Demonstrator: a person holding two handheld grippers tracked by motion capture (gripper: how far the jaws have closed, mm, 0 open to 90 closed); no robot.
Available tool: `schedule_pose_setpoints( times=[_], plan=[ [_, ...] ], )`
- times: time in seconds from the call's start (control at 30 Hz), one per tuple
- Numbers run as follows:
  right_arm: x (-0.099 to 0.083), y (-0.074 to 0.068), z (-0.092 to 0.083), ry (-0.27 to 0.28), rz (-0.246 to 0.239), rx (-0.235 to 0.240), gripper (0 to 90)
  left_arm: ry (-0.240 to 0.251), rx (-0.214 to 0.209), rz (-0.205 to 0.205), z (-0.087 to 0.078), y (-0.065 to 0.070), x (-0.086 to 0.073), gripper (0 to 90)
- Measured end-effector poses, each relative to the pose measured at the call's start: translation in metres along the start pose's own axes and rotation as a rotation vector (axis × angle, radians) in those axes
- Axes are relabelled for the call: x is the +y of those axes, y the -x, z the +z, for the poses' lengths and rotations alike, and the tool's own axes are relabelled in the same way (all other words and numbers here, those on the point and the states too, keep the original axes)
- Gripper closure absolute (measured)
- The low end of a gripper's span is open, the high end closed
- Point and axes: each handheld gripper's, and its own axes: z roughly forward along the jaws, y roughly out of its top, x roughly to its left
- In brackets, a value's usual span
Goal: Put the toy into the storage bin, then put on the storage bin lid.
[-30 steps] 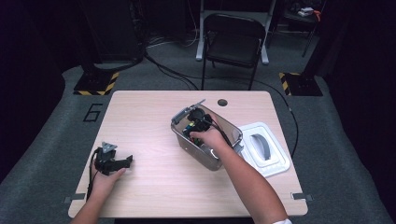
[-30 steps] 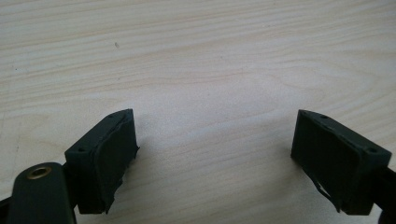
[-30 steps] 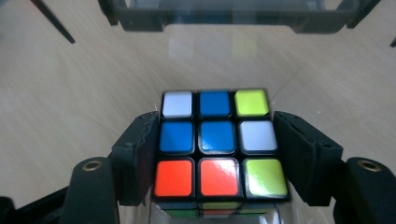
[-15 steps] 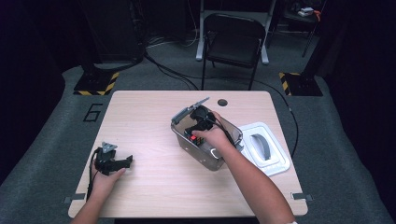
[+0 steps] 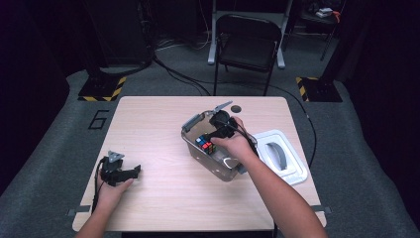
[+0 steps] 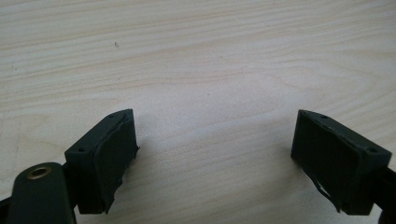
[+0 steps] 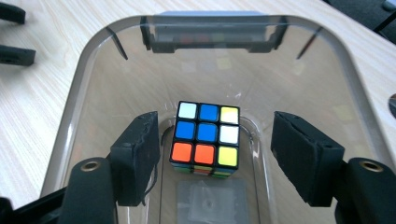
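High view: a clear plastic box [image 5: 218, 158] sits on the wooden table [image 5: 163, 124], and a colourful puzzle cube [image 5: 204, 144] lies on the box's floor. The right gripper [image 5: 218, 130] hangs above the box's open top, held by the right hand [image 5: 236, 146]. In the right gripper view its jaws are spread, one on either side of the cube [image 7: 205, 140], with a gap on each side, so the pads do not press on it. The cube rests flat inside the box [image 7: 74, 121], near the middle of its bottom.

A white lid [image 5: 278, 157] with a grey handle lies on the table just beside the box, on the side away from the left gripper [image 5: 121, 172]. That gripper rests on the table well apart from the box, held by the left hand [image 5: 111, 191]; the left gripper view shows its jaws spread wide over bare wood [image 6: 210, 70].
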Motion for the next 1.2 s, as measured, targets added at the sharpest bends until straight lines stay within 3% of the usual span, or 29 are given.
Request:
schedule_pose_setpoints(
  times=[0.1, 0.37, 1.2],
  plan=[
    [-0.002, 0.003, -0.011, 0.022, 0.022, -0.008, 33.1, -0.001, -0.001, -0.001, 0.0, 0.0, 0.0, 14.1],
    [-0.007, 0.011, -0.032, 0.049, 0.026, -0.017, 33.2, 0.0, -0.001, -0.001, 0.0, 0.0, 0.0, 14.1],
    [-0.028, 0.028, -0.074, 0.081, 0.023, -0.058, 33.5, 0.0, -0.001, -0.002, 0.0, 0.0, 0.0, 14.0]
  ],
)
